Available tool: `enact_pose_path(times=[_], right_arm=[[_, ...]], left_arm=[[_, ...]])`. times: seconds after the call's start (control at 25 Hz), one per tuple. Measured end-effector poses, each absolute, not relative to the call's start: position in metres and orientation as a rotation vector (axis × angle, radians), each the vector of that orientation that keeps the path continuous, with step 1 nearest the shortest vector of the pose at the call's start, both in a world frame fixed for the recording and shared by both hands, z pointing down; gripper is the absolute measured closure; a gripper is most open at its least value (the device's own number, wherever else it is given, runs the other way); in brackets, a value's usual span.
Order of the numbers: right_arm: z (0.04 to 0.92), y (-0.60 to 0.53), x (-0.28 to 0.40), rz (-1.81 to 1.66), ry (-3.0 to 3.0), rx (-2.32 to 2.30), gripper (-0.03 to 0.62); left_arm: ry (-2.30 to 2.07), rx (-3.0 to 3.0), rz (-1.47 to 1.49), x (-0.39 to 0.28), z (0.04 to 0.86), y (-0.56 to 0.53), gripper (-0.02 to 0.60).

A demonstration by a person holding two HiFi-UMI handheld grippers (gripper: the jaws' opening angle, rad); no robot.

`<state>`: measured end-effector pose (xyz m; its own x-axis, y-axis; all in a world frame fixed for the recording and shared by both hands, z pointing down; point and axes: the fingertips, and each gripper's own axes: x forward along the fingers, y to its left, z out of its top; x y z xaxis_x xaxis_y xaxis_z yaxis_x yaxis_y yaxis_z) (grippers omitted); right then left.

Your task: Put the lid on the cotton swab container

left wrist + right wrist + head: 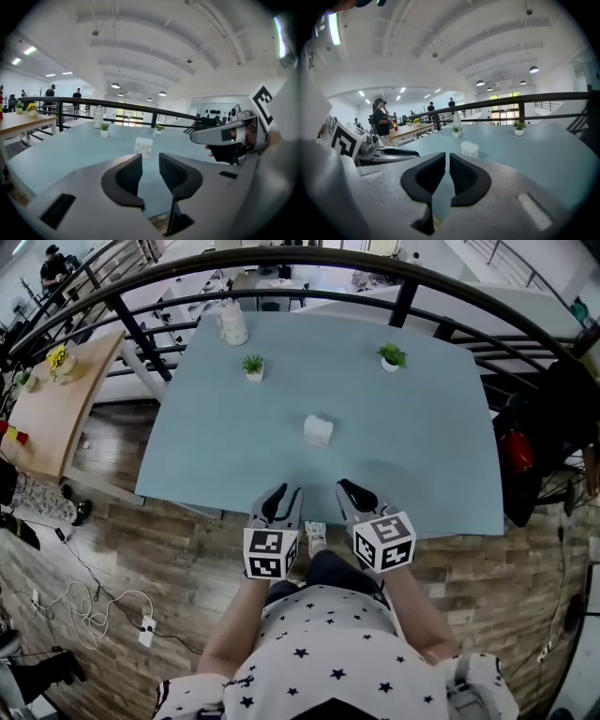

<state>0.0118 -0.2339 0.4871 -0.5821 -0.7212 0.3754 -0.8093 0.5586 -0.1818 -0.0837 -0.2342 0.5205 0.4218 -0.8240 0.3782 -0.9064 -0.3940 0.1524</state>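
Note:
The cotton swab container (318, 430) is a small white box standing near the middle of the light blue table (412, 456); the left gripper view shows the container (143, 146) ahead, as does the right gripper view (469, 149). I cannot make out its lid as a separate piece. Both grippers hover side by side over the table's near edge, well short of the box. My left gripper (284, 495) (150, 161) stands open by a narrow gap, with nothing between its pads. My right gripper (352, 491) (447, 161) is shut to a sliver and holds nothing.
Two small potted plants (253, 367) (392, 356) and a white jar (232, 324) stand at the table's far side. A black railing (281, 259) curves behind it. A wooden table (47, 418) stands to the left. People stand in the background.

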Motion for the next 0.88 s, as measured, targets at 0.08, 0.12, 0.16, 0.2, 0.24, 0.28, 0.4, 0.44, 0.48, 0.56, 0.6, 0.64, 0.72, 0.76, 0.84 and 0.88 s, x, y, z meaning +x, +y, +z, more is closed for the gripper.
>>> enact_pose_path(times=[0.08, 0.12, 0.16, 0.2, 0.24, 0.28, 0.4, 0.44, 0.48, 0.56, 0.6, 0.64, 0.72, 0.76, 0.84, 0.88], right_arm=[[0.484, -0.224, 0.015, 0.481, -2.539, 1.288, 0.571], [0.483, -0.220, 0.016, 0.475, -2.541, 1.295, 0.579], [0.481, -0.216, 0.018, 0.468, -2.543, 1.301, 0.583], [0.480, -0.212, 0.019, 0.461, -2.545, 1.304, 0.586], [0.479, -0.209, 0.020, 0.455, -2.546, 1.306, 0.586], [0.478, -0.205, 0.020, 0.449, -2.548, 1.307, 0.586], [0.475, -0.193, 0.024, 0.431, -2.554, 1.316, 0.586], [0.474, -0.190, 0.025, 0.426, -2.555, 1.320, 0.586], [0.473, -0.188, 0.026, 0.424, -2.556, 1.323, 0.586], [0.472, -0.183, 0.027, 0.421, -2.557, 1.328, 0.586], [0.472, -0.180, 0.028, 0.418, -2.557, 1.329, 0.586], [0.472, -0.179, 0.028, 0.414, -2.557, 1.329, 0.586], [0.471, -0.176, 0.028, 0.406, -2.557, 1.328, 0.586], [0.470, -0.176, 0.028, 0.403, -2.558, 1.327, 0.586], [0.468, -0.175, 0.026, 0.396, -2.562, 1.325, 0.586], [0.467, -0.175, 0.026, 0.394, -2.565, 1.325, 0.586]], left_arm=[[-1.499, 2.348, 0.336, -0.085, 0.515, -0.224, 0.484], [-1.502, 2.349, 0.329, -0.086, 0.512, -0.220, 0.498], [-1.505, 2.352, 0.321, -0.086, 0.509, -0.216, 0.509], [-1.508, 2.354, 0.316, -0.087, 0.506, -0.212, 0.520], [-1.510, 2.357, 0.312, -0.088, 0.503, -0.209, 0.528], [-1.511, 2.360, 0.308, -0.088, 0.500, -0.204, 0.534], [-1.507, 2.373, 0.292, -0.087, 0.492, -0.193, 0.551], [-1.505, 2.377, 0.288, -0.087, 0.489, -0.190, 0.554], [-1.503, 2.379, 0.286, -0.086, 0.487, -0.187, 0.554], [-1.501, 2.381, 0.282, -0.086, 0.485, -0.182, 0.558], [-1.502, 2.382, 0.280, -0.087, 0.484, -0.180, 0.561], [-1.504, 2.383, 0.279, -0.087, 0.484, -0.178, 0.561], [-1.506, 2.384, 0.279, -0.088, 0.485, -0.177, 0.563], [-1.506, 2.384, 0.281, -0.089, 0.485, -0.176, 0.563], [-1.504, 2.387, 0.284, -0.089, 0.486, -0.176, 0.563], [-1.500, 2.389, 0.286, -0.089, 0.486, -0.176, 0.563]])
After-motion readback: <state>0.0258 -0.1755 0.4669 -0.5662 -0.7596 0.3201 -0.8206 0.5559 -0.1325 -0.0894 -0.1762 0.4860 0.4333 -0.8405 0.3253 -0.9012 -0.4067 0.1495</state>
